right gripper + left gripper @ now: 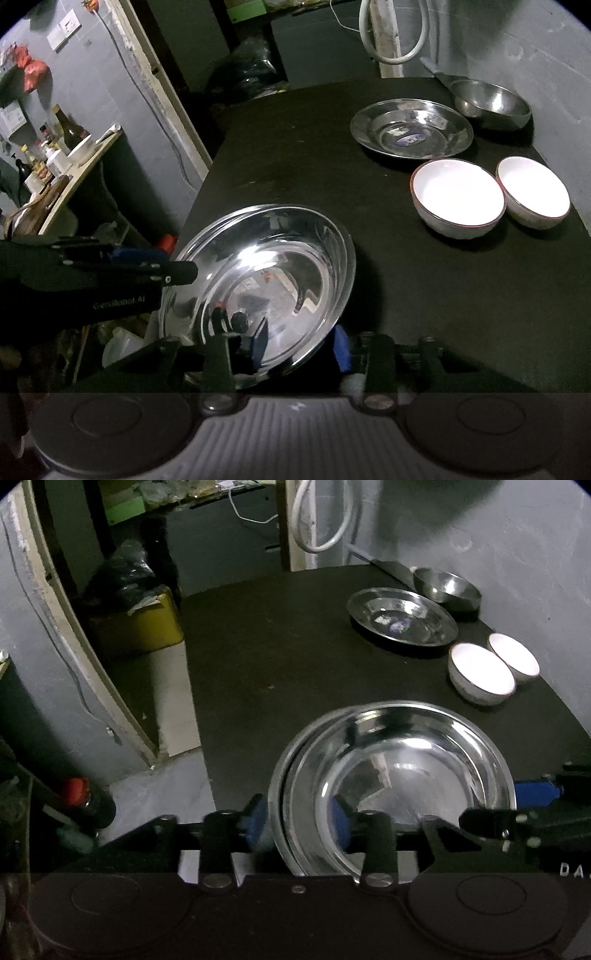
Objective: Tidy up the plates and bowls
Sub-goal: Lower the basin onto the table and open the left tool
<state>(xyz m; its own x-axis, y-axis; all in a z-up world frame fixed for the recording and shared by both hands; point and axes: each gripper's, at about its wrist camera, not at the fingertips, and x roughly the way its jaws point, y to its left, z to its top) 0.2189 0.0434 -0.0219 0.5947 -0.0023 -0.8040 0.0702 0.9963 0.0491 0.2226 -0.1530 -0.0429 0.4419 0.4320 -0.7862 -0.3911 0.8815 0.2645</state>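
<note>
Faintly, left gripper body reads "GenRobot AI" — white lettering.

steel plate near rim hidden behind gripper, stack count unclear

Both tools are black. The left gripper has blue pads on its fingers, round silver screws, and two big round bumps on its body. White letters "GenRobot AI" sit on its side. The right gripper looks alike, with a grey ribbed middle part.
</note>
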